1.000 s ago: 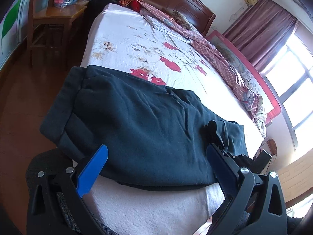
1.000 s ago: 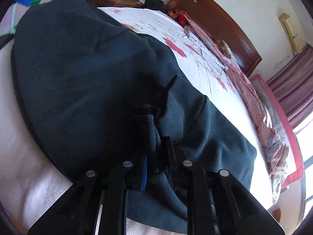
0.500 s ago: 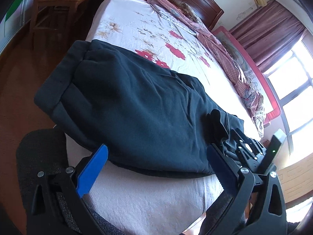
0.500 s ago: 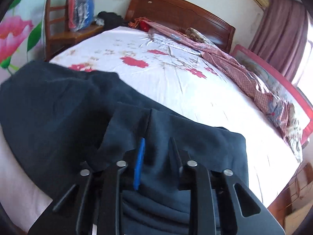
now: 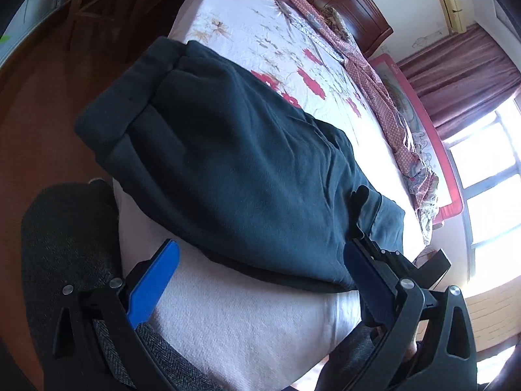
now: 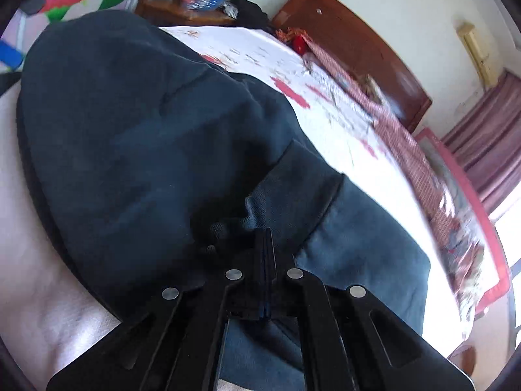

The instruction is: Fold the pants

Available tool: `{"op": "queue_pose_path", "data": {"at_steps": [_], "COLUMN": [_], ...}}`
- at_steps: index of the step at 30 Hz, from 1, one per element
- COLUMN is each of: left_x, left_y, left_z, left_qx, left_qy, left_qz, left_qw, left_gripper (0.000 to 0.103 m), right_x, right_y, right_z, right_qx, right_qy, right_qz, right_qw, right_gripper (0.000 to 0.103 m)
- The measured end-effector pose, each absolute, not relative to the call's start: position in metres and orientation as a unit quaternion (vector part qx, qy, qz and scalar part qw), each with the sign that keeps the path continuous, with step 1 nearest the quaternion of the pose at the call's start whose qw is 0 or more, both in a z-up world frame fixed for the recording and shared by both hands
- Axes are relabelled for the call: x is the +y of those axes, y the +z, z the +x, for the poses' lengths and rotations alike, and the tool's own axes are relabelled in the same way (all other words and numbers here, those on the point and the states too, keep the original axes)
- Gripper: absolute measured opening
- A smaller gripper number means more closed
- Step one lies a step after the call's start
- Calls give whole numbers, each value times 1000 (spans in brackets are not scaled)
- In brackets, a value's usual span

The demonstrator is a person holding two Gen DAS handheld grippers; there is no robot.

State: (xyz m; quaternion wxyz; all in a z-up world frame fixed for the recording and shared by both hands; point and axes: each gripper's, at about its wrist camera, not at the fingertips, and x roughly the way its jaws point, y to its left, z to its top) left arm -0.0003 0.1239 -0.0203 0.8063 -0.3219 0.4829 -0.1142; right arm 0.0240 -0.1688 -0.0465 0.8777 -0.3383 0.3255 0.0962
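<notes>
Dark teal pants (image 5: 234, 163) lie folded lengthwise across the foot of the bed, waistband at the left edge and leg cuffs at the right. My left gripper (image 5: 260, 277) is open and empty, held back over the bed's front edge just short of the pants. In the right wrist view the pants (image 6: 136, 137) fill the frame. My right gripper (image 6: 267, 238) has its jaws pressed together at the cuff end; whether cloth is pinched between them is not clear. The right gripper also shows in the left wrist view (image 5: 361, 228) at the cuffs.
The bed (image 5: 260, 32) has a white sheet with red flowers. A red patterned blanket (image 5: 384, 107) runs along its far side. A wooden headboard (image 6: 358, 42) stands behind, a wooden chair (image 5: 107, 3) at the left, wooden floor (image 5: 39, 97) below, curtains and window at the right.
My right gripper's jaws have closed fully from a small gap and dropped low to the cuff end. My left gripper has pulled back and turned a little, staying open.
</notes>
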Motion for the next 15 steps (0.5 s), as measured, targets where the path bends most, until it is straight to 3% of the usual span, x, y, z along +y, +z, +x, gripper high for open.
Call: {"op": "queue_pose_path", "data": {"at_steps": [3,7,15], "left_x": [131,155,207], "left_y": [-23,-31,-71], "left_z": [-3,-2,-4], "left_qx": [478,468,419], "left_qy": [-109,-85,-52], "left_qz": [-356,-420,-620], "left_qw": [795,773,661], "left_gripper": [101,101,101], "right_x": [-189,-215,-229], "right_y": [-3,12,-3], "right_z": [15,14,10], "right_qx": [311,348,386], "right_qy": [144,178,153], "right_qz": [-193,-60,48], "right_qw": [920,918,908], "right_gripper": [2,2,2]}}
